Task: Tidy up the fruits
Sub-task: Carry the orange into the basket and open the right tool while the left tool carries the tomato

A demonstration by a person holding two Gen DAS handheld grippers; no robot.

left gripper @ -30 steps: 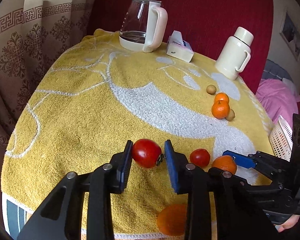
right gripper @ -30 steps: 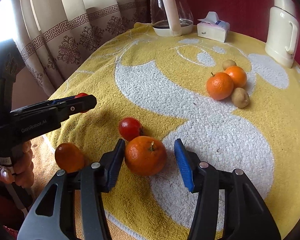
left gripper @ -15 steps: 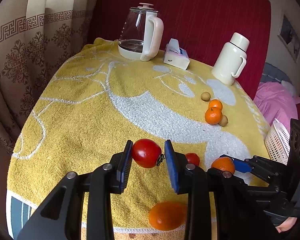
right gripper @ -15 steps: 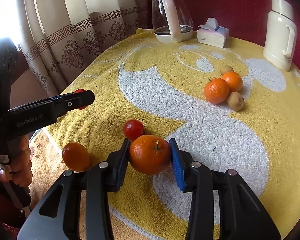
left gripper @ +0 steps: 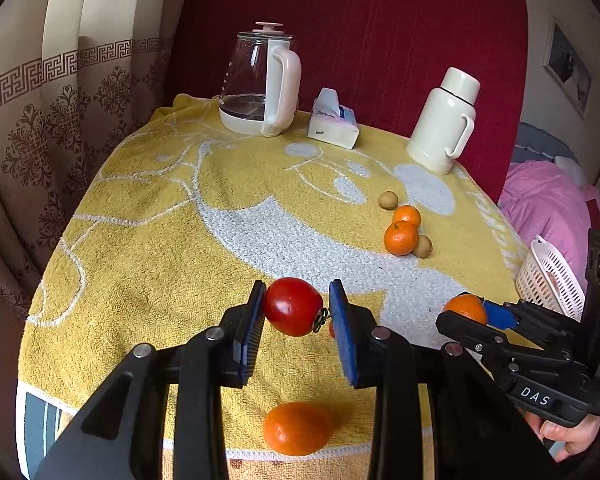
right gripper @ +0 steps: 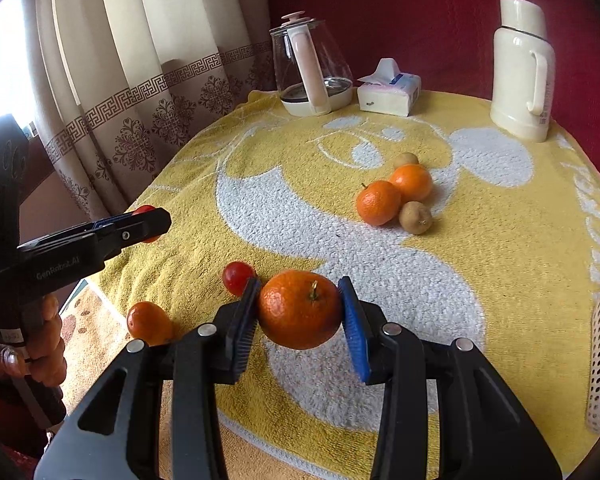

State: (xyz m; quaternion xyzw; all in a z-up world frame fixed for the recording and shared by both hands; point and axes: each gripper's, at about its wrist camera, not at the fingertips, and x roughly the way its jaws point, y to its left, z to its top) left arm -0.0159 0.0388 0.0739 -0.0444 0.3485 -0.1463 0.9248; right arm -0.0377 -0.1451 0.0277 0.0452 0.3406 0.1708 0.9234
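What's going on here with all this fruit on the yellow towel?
A person is sorting fruit with two handheld grippers. The left gripper is shut on a tomato; the right gripper has just closed on a mandarin. More fruit lies on the towel, and a white basket sits at its right edge.

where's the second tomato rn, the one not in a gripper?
The loose tomato sits on the yellow towel near its front edge, in the right wrist view just left of the right gripper and its held orange.
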